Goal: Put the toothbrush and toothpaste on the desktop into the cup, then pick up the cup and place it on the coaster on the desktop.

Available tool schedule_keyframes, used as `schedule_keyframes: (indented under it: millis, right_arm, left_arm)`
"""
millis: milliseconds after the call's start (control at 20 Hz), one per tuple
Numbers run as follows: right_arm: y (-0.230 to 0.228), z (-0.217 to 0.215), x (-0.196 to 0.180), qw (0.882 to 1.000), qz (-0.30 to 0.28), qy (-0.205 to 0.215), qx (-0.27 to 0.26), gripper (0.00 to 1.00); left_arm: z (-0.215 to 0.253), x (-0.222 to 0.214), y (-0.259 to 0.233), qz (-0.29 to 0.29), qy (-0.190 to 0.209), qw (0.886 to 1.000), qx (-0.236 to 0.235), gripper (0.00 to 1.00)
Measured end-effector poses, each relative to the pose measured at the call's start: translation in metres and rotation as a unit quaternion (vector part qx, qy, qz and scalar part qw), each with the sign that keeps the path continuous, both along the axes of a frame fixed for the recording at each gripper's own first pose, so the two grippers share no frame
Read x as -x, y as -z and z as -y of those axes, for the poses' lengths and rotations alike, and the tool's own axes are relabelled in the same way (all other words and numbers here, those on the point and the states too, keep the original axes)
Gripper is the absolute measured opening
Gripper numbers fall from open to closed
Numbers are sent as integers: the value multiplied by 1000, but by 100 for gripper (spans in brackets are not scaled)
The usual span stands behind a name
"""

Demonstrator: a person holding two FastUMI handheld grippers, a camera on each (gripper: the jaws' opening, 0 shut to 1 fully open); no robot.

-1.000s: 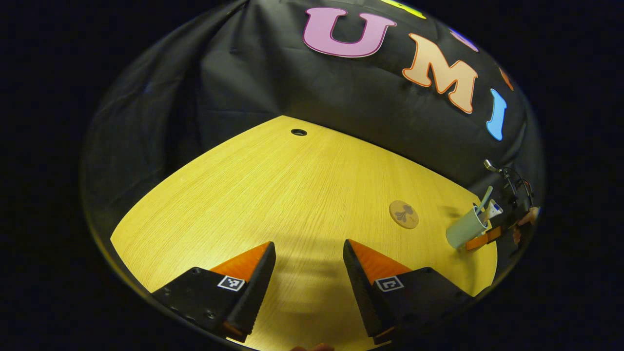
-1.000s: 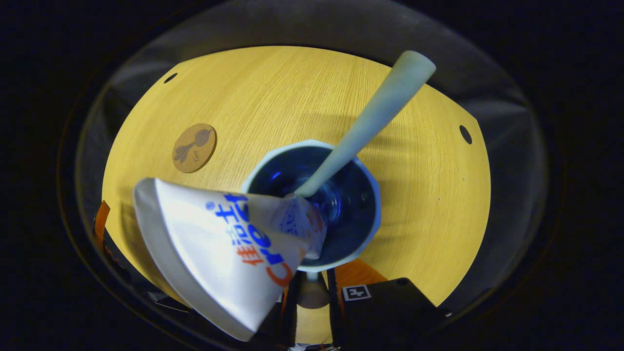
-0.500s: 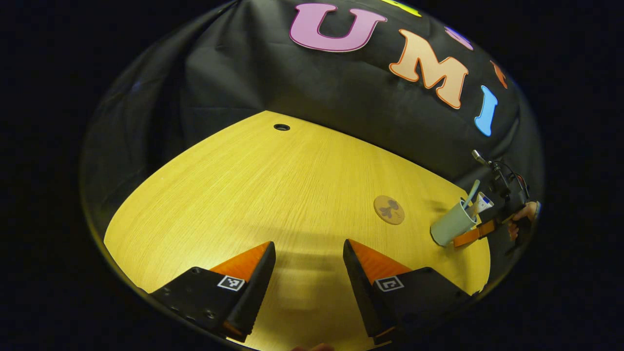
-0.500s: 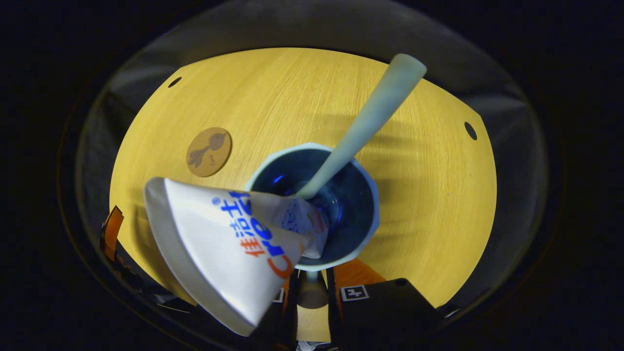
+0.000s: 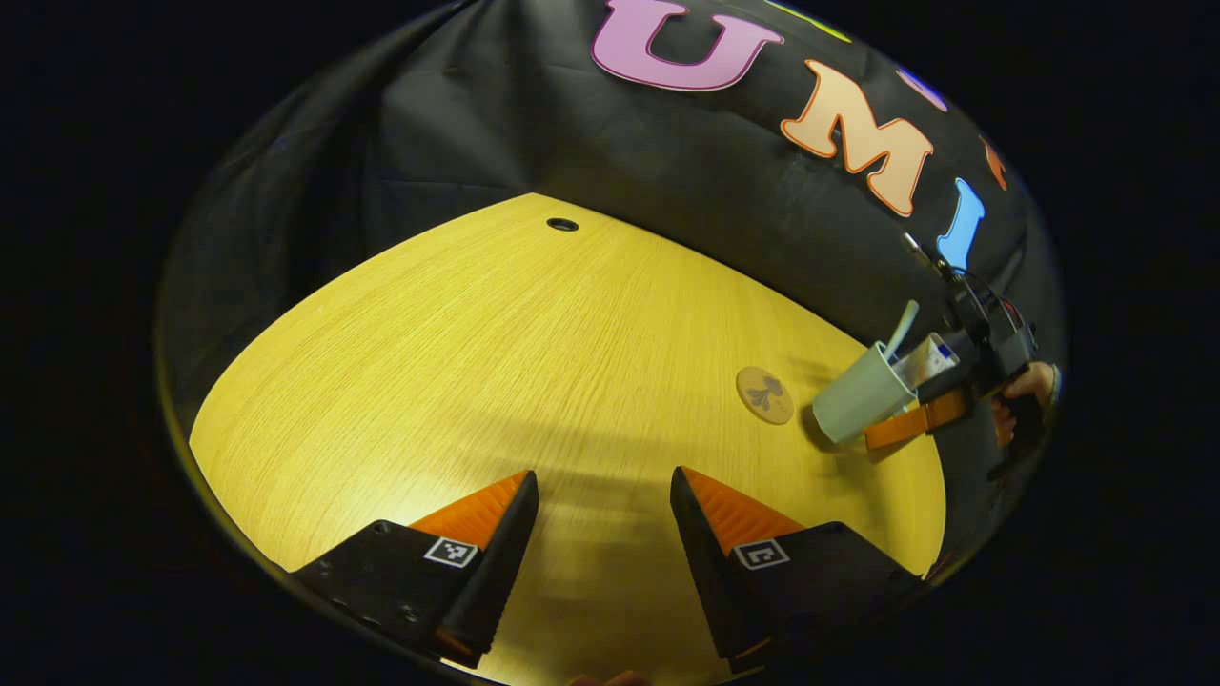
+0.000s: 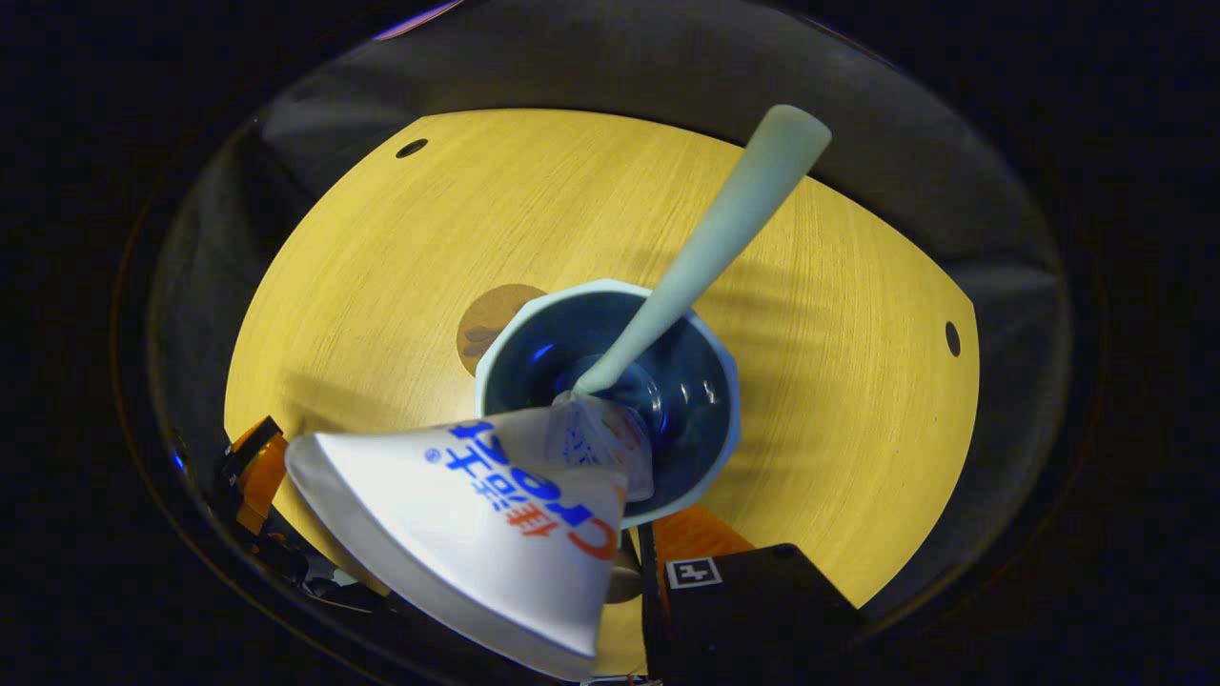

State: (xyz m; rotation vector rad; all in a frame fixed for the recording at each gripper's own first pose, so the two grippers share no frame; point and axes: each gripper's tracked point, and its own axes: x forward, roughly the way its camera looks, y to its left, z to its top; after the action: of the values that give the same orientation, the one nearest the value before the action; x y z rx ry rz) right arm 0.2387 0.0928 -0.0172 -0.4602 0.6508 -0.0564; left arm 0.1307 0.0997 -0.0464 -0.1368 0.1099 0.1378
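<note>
A pale green cup [image 5: 855,398] hangs tilted just above the yellow desktop [image 5: 534,362], close beside the round brown coaster [image 5: 764,394]. My right gripper [image 5: 879,434] is shut on the cup's wall, with a hand [image 5: 1027,389] behind it. From above, the cup's rim [image 6: 610,286] covers part of the coaster [image 6: 488,314]. A pale green toothbrush [image 6: 729,224] leans out of the cup, and a white toothpaste tube [image 6: 477,534] sticks out toward the camera, hiding one finger of my right gripper [image 6: 634,562]. My left gripper [image 5: 602,529] stands open over the near desktop, holding nothing.
The desktop has small round holes near its back edge [image 5: 562,225] and its right side [image 6: 952,338]. The black cloth wall [image 5: 667,181] closes off the back. Bare wood lies between my left gripper and the coaster.
My right gripper has lifted the cup and carried it toward the coaster, which the cup now partly covers in the right gripper view. The left gripper has stayed open and nearly still.
</note>
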Motion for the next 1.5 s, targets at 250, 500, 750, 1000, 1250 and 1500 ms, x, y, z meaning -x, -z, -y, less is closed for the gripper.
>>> schedule_keyframes:
  millis: [250, 500, 750, 1000, 1250, 1500]
  right_arm:
    - [5, -36, -18, 999, -10, -27, 15, 29]
    - [5, -52, -29, 999, -17, -31, 16, 28]
    - [12, -52, -32, 999, -28, -25, 31, 28]
    - [11, -55, -30, 999, -27, -34, 24, 29]
    - [10, -75, -9, 997, -19, -74, -14, 97]
    - [-14, -64, 16, 994, 60, -73, -61, 100]
  left_arm:
    - [-3, 5, 10, -14, 4, 1000, -3, 82]
    - [-15, 11, 15, -18, 6, 1000, -1, 82]
    - [-26, 5, 16, -28, 2, 1000, -4, 82]
    - [-25, 0, 13, -29, 14, 999, -16, 82]
    - [-12, -3, 10, -30, 33, 999, -28, 82]
    - [1, 1, 11, -35, 58, 997, -44, 82]
